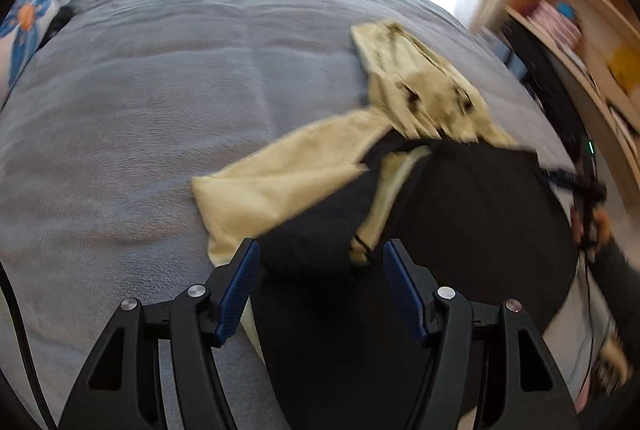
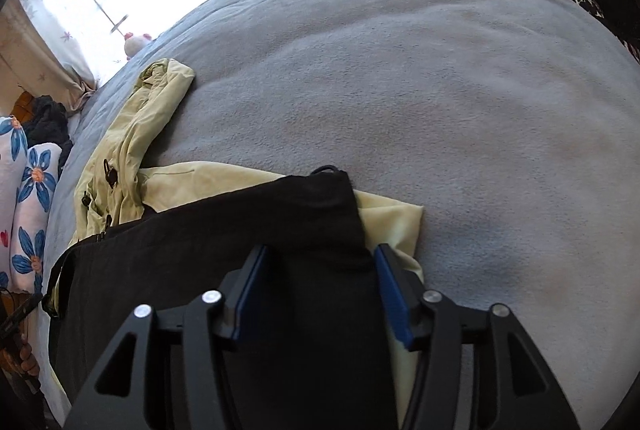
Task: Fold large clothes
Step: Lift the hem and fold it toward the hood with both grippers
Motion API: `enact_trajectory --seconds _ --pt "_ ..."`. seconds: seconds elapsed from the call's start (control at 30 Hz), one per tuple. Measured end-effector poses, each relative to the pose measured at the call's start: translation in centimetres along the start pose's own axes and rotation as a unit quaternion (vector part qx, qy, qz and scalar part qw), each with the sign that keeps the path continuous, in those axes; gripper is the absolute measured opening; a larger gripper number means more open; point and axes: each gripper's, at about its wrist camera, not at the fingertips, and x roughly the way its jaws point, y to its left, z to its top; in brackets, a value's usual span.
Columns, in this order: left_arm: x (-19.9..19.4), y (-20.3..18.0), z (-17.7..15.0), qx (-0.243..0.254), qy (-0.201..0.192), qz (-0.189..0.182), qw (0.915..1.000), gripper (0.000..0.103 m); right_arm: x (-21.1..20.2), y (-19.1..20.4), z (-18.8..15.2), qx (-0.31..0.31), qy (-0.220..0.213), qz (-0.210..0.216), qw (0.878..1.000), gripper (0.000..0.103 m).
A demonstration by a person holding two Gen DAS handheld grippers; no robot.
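Note:
A large coat, pale yellow outside (image 1: 296, 178) with a black lining (image 1: 472, 214), lies on a grey bed cover (image 1: 160, 90). In the left wrist view its sleeve stretches left and its buttoned front (image 1: 416, 86) lies further back. My left gripper (image 1: 318, 250) is open, its fingers on either side of the black lining. In the right wrist view the black lining (image 2: 224, 230) lies over the yellow cloth (image 2: 396, 222), with the yellow collar part (image 2: 140, 134) to the left. My right gripper (image 2: 320, 254) is open over the black cloth's edge.
Flowered pillows (image 2: 28, 190) lie at the bed's left side. A pink plush toy (image 2: 134, 44) sits at the far edge by the bright window. Wooden shelves (image 1: 580, 30) stand to the right. The other hand and its handle (image 1: 588, 214) show at right.

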Motion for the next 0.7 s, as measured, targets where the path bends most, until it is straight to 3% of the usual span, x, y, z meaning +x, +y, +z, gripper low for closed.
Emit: enact_trajectory --seconds 0.07,0.1,0.2,0.27,0.33,0.47,0.53,0.57,0.63,0.7 --pt "0.5 -1.4 -1.0 0.06 0.02 0.022 0.9978 0.063 0.2 0.3 -0.1 -0.008 -0.001 -0.006 1.0 0.061" --pt "1.1 -2.2 -1.6 0.097 0.027 0.051 0.9936 0.063 0.2 0.5 -0.1 -0.012 -0.002 -0.009 1.0 0.062" --pt "3.3 -3.7 -2.8 0.174 0.036 0.144 0.9735 0.063 0.3 0.9 -0.3 -0.02 -0.005 -0.016 1.0 0.064" --pt "4.6 -4.0 -2.9 0.199 0.033 0.181 0.9626 0.063 0.4 0.8 -0.3 -0.021 -0.006 -0.018 1.0 0.064" --pt "5.4 -4.1 -2.3 0.205 0.015 0.202 0.9576 0.063 0.4 0.8 -0.4 -0.021 -0.007 -0.018 1.0 0.064" --pt "6.5 -3.6 -0.1 0.186 -0.01 0.196 0.9628 0.058 0.3 0.6 -0.3 -0.018 -0.008 -0.01 1.0 0.064" --pt "7.1 -3.0 1.0 0.171 -0.001 0.173 0.97 0.033 0.3 0.4 -0.2 -0.017 -0.007 -0.004 1.0 0.064" --pt "7.5 -2.5 1.5 0.157 0.004 0.163 0.9741 0.032 0.3 0.4 -0.2 -0.019 -0.008 -0.004 1.0 0.063" --pt "7.5 -1.5 2.3 0.124 0.001 0.134 0.9832 0.022 0.2 0.3 -0.2 -0.023 -0.013 -0.005 1.0 0.055" --pt "7.1 -0.9 2.4 0.092 -0.007 0.111 0.9896 0.018 0.0 0.3 -0.2 -0.021 -0.016 -0.01 1.0 0.036"
